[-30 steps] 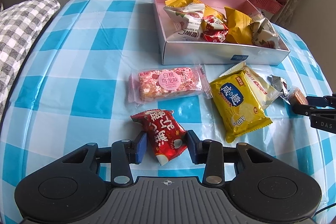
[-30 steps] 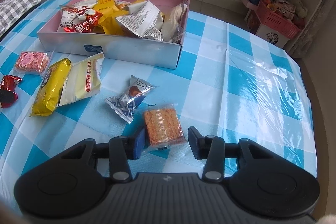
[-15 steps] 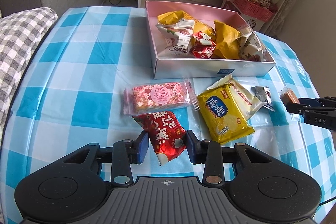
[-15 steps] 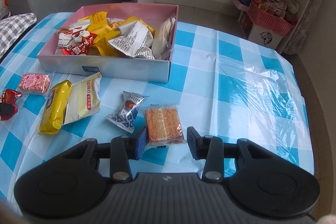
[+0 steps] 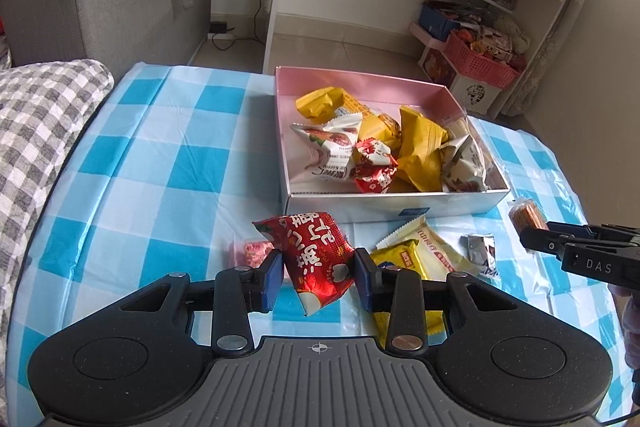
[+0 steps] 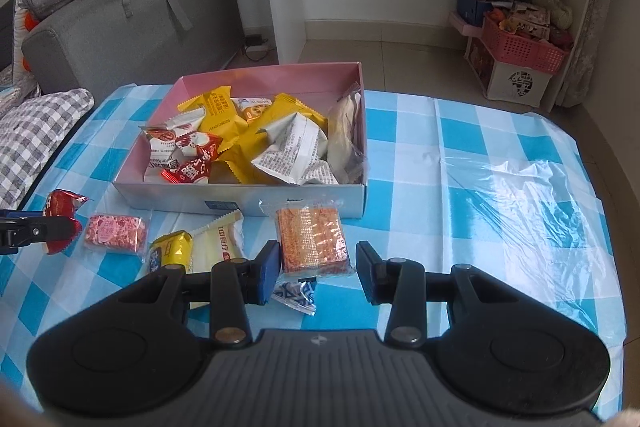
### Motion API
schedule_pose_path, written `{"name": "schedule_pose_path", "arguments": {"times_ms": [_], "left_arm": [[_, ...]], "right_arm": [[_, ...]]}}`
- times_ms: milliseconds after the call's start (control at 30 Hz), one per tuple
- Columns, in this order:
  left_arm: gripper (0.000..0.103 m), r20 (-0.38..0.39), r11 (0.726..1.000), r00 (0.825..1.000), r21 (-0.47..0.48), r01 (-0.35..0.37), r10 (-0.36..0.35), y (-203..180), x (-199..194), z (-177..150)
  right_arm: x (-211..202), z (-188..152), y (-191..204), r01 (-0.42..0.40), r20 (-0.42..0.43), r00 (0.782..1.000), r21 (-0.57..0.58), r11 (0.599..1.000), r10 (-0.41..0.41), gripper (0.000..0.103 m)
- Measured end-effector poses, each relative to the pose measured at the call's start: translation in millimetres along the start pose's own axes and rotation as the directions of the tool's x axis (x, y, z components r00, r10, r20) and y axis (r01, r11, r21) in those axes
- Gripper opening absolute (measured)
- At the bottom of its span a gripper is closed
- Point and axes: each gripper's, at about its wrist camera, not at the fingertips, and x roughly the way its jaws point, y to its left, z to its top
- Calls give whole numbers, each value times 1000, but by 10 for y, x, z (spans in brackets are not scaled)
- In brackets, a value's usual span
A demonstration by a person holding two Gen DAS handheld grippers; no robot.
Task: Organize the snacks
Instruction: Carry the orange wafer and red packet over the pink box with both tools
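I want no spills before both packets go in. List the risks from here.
1. The left gripper pinches the red packet low on its crinkly foil; it could slip out.
2. In the right gripper, the orange cracker packet touches one finger and shows a gap at the other; it may drop.
3. The box is heaped, so added packets might slide over the wall.

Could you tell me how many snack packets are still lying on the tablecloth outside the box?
4: pink packet, yellow packet and cream packet in a row before the box; blue-and-white packet under the right gripper.
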Motion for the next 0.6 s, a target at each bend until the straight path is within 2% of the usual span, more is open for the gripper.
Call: {"name": "schedule_pose_path", "arguments": {"times_ms": [300, 467, 600], "left_arm": [[35, 83, 999, 997, -48, -4, 8, -42, 240, 245], [35, 78, 997, 997, -80, 6, 1, -39, 442, 332], [35, 92, 998, 996, -69, 1, 5, -73, 557, 378]], "right_arm": [[104, 244, 313, -87, 79, 993, 55, 995, 83, 38], [299, 314, 407, -107, 91, 991, 102, 989, 98, 38], [393, 340, 418, -118, 98, 990, 134, 984, 105, 38]]}}
